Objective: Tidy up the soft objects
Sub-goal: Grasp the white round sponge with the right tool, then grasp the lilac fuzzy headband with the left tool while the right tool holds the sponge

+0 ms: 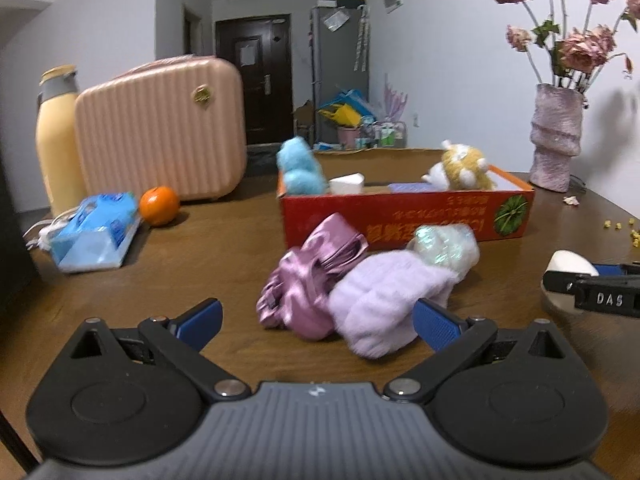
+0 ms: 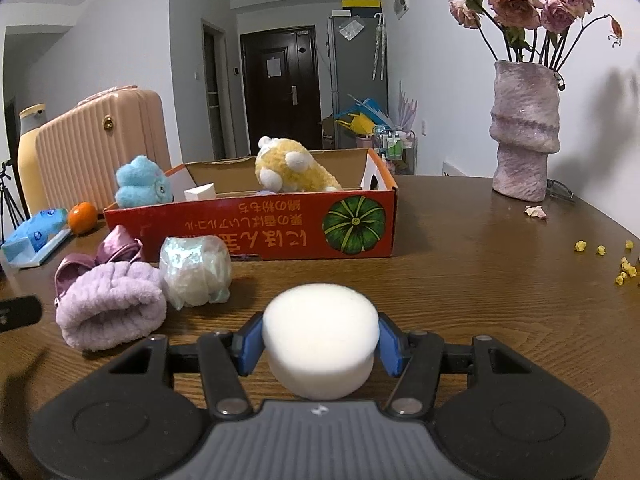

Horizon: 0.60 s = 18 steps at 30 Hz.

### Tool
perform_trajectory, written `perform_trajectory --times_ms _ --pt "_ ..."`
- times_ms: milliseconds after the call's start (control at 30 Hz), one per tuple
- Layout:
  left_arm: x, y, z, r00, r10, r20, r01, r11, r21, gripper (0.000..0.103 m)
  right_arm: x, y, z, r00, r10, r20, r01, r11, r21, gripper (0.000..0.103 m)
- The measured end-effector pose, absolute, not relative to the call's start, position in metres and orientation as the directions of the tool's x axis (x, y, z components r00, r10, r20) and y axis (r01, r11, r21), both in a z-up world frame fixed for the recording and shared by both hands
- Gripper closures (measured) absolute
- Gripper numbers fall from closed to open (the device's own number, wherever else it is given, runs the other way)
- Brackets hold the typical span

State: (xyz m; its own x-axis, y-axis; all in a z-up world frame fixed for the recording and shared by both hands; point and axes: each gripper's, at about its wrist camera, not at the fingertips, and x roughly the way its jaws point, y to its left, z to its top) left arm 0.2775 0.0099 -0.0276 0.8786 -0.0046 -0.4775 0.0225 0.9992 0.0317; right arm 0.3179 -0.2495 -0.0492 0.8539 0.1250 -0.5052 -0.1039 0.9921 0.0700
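One round white sponge (image 2: 320,340) squeezed in right gripper (image 2: 320,344) jaws; left gripper (image 1: 318,320) jaws wide, empty

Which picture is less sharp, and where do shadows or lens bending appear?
Left wrist view: softer, the lilac towel and satin cloth smeared. Right wrist view: crisp on the white sponge between the right gripper pads; the vase throws a wall shadow. Both: fisheye curving, dark corners.

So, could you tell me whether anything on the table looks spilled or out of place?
Yes: small yellow crumbs lie scattered on the table at its right edge, and a fallen petal sits beside the vase of wilted flowers.
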Motion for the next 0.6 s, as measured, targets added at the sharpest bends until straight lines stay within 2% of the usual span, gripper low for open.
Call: perform_trajectory --times_ms 333,600 --pt "0.314 -0.024 -0.035 0.855 -0.070 -0.513 0.109 0.993 0.047 0.000 0.314 -0.255 -0.047 0.863 0.119 -0.490 -0.092 0.993 0.078 0.046" --pt "0.341 -0.032 -0.045 0.834 -0.065 -0.547 0.119 0.991 0.063 0.000 0.314 -0.258 -0.046 0.866 0.122 -0.486 -0.088 0.992 0.092 0.046"
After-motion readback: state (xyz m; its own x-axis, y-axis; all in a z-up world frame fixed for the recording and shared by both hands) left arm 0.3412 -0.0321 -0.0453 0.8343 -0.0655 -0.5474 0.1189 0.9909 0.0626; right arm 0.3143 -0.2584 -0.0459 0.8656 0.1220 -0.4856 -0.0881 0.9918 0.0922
